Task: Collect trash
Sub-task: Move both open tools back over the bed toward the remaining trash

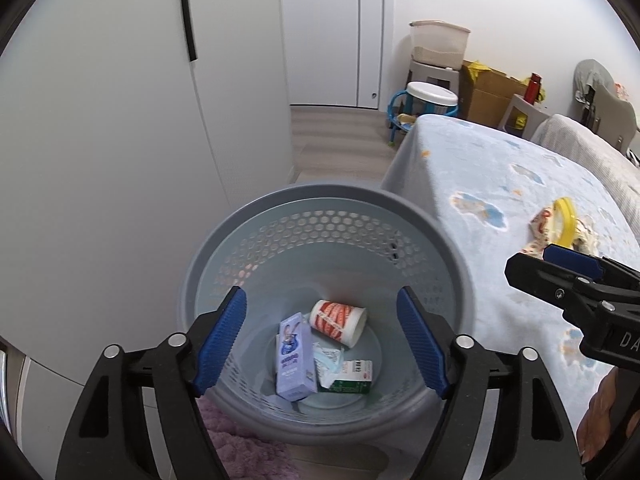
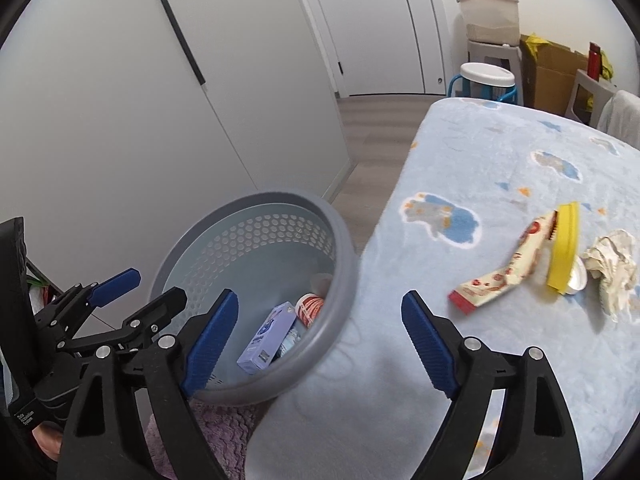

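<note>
A grey perforated bin (image 1: pixel 224 248) (image 2: pixel 344 248) stands on the floor beside the bed. In it lie a purple carton (image 1: pixel 294 356) (image 2: pixel 266 336), a red-and-white cup (image 1: pixel 338 322) (image 2: pixel 310 306) and a green-and-white box (image 1: pixel 352 376). My left gripper (image 1: pixel 322 340) is open and empty above the bin's mouth; it also shows in the right wrist view (image 2: pixel 140 290). My right gripper (image 2: pixel 320 344) is open and empty over the bed's edge, and shows in the left wrist view (image 1: pixel 552 258). On the bed lie a red-and-white wrapper (image 2: pixel 504 272), a yellow lid (image 2: pixel 564 252) (image 1: pixel 562 220) and crumpled paper (image 2: pixel 612 268).
The bed (image 2: pixel 480 160) carries a light blue blanket with cloud prints. A white wardrobe (image 1: pixel 100 120) stands left of the bin. A purple rug (image 1: pixel 240 452) lies under the bin. Stools, a cardboard box (image 1: pixel 488 96) and a clear tub stand by the far wall.
</note>
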Tool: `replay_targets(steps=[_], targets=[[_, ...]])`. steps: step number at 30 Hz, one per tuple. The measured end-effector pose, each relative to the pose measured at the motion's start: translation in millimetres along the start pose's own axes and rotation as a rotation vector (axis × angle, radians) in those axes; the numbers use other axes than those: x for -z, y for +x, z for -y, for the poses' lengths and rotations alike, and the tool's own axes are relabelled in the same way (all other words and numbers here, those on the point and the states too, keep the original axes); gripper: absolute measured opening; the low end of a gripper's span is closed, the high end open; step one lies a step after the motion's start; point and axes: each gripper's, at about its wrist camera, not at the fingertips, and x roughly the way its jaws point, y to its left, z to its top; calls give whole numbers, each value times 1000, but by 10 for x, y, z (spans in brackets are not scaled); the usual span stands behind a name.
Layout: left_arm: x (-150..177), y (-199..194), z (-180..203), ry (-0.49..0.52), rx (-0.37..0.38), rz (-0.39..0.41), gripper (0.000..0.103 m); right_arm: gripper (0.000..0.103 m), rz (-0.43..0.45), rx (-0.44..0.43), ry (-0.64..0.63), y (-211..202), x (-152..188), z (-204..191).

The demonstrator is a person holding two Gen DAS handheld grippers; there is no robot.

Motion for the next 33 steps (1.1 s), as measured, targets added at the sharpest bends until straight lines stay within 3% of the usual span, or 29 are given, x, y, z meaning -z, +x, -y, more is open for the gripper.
replay_targets(steps=[20,33], targets=[[37,-171,1206,129,166,-3,76,88,39,173,202,-699,326,1204],[-110,64,1498,136,185,-13,75,95,6,306,285,-589,121,2058]])
